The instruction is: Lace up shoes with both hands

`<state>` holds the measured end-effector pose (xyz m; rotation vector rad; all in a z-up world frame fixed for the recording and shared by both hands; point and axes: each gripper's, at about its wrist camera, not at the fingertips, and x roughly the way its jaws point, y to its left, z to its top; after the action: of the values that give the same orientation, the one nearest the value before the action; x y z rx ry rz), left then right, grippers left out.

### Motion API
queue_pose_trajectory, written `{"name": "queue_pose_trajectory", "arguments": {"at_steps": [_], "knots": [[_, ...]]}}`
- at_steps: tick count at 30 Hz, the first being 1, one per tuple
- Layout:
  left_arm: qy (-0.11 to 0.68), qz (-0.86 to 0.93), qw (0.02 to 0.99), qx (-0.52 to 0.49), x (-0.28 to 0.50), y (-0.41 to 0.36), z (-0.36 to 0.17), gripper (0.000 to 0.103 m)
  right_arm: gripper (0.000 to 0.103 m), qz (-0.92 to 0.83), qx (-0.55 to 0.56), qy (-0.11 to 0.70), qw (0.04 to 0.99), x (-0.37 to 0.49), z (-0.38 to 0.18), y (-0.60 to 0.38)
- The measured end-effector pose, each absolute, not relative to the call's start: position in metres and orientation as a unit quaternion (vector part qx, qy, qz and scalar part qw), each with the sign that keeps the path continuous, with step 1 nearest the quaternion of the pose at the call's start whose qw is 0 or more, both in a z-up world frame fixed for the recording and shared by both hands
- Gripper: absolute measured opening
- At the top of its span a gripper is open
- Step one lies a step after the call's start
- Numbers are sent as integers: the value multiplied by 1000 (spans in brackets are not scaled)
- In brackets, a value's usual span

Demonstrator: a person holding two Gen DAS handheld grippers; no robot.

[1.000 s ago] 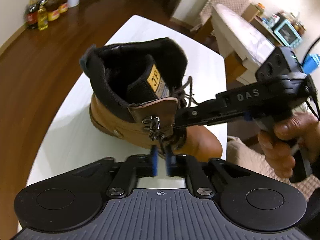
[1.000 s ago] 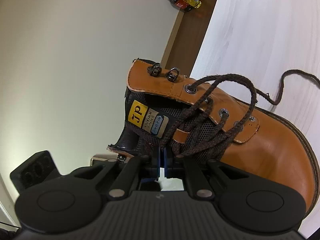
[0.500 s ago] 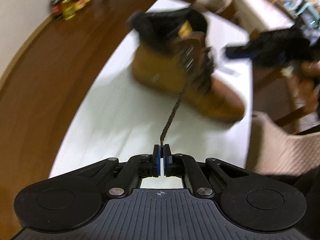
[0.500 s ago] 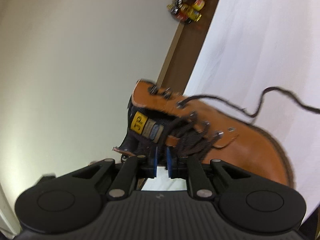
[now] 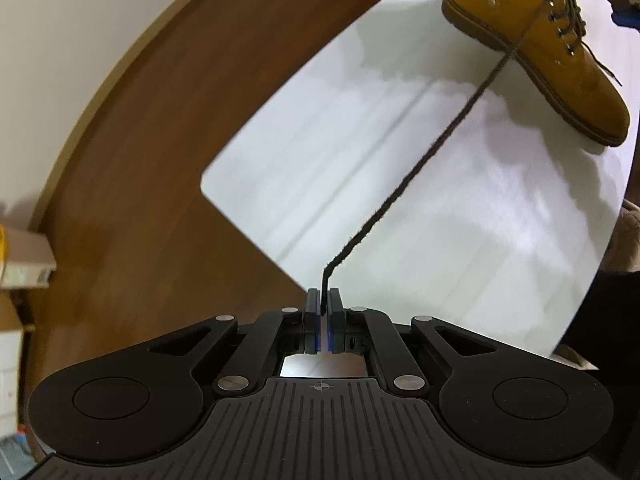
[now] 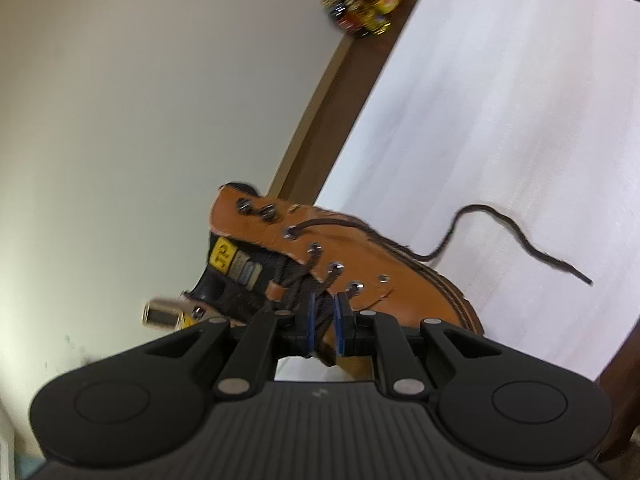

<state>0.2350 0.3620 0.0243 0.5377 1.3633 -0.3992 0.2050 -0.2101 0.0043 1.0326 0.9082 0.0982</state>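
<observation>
Left wrist view
Left claw: my pads are clamped on the end of the dark lace.
Lace: it runs taut in a straight line from my pads up across the desk to the eyelets on the near side of the boot.
Boot: tan, standing on its sole near the far right corner of the desk, toe toward the right edge.
Change: a second ago my left claw was right at the eyelets; now it sits well apart from the boot, near the desk's front corner, with the lace drawn out behind it.
Meaning: I judge the slack is pulled through, so this crossing should be snug.

Right wrist view
Right claw: jaws have just been opening and now stand parted. Crossed lace strands over the tongue lie between them; the pads do not look pressed on anything.
Second lace end: lies loose and wavy on the desk beyond the boot's toe, touching nothing else.
Change: this claw was closed at the tongue a second ago and has let go.
Meaning: I judge the loose end is the next thing to pick up. Risk: a hard left pull could drag or tip the unheld boot.
</observation>
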Motion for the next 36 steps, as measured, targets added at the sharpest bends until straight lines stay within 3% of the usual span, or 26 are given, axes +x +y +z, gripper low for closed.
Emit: {"name": "queue_pose_trajectory", "arguments": {"at_steps": [8,18,21,33,35,36], "knots": [[571,-288,742,200,223,347,55,3,13,97,423,424,795,199,27,-167],[452,-472,714,251,225,310,120,3,15,213,260,410,848,205,70,-64],[441,-501,696,265,225,305,122,3,19,260,204,397,856,204,80,-37],[437,-545,646,308,224,291,112,3,18,389,-99,328,855,185,90,71],[438,-545,644,311,225,291,110,3,17,390,-124,321,854,185,89,80],[441,-543,644,310,227,290,109,3,8,389,-135,318,854,185,88,84]]}}
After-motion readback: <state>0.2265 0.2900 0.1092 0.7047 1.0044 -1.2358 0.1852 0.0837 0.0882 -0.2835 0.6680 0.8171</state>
